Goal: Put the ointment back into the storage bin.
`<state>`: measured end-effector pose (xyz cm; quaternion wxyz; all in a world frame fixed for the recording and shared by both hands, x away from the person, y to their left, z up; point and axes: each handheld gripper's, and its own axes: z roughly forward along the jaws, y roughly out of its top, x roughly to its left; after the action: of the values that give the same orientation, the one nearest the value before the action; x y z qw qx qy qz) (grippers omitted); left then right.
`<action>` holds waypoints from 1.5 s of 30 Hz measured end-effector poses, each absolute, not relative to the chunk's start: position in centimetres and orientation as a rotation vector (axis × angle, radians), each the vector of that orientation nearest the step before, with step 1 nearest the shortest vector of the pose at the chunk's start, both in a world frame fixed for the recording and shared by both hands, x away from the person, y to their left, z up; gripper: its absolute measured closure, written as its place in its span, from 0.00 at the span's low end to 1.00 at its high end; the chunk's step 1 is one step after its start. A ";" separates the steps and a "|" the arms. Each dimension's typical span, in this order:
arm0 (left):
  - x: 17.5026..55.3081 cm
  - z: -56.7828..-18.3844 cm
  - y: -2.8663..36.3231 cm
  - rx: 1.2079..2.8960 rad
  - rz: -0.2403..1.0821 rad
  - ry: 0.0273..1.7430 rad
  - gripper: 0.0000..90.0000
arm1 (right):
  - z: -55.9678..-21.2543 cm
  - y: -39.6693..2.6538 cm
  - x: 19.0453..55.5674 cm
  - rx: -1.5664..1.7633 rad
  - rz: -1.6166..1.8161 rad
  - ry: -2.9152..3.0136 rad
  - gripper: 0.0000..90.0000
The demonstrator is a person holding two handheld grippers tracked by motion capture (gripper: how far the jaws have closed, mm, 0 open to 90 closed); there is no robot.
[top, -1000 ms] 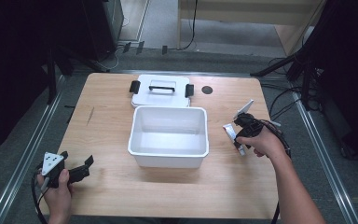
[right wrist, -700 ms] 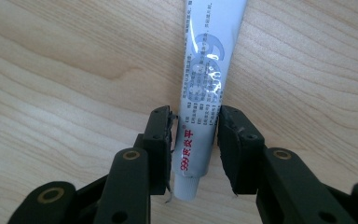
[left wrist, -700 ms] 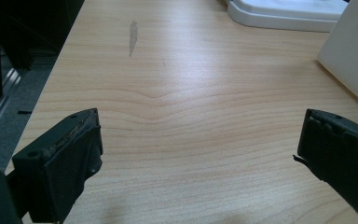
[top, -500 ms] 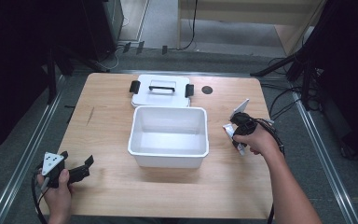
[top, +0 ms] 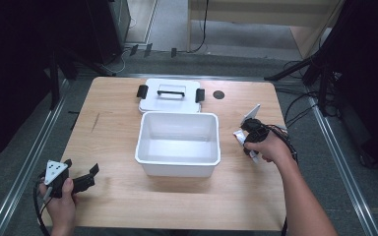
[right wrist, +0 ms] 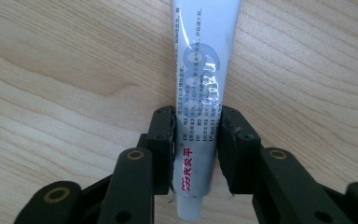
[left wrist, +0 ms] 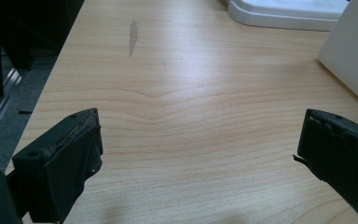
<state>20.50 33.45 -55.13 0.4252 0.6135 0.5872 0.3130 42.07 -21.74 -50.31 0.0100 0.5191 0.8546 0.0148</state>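
We have the right gripper clamped on the tube, which lies on the table just right of the bin. We should keep the squeeze light and lift it level over the bin's rim. The left gripper, near-left of the bin, gapes empty. The tube carries red and grey Chinese print, too blurred to read.

Wooden table: tub, lid, tube
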 end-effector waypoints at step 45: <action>20.5 -55.1 33.5 1.536 0.782 1.470 0.00 | -38.2 -18.7 40.0 1.374 0.269 2.732 0.80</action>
<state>20.51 33.46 -55.13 0.4242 0.6138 0.5877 0.3128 39.98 -18.73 -38.16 0.0359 0.4473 0.8893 0.0876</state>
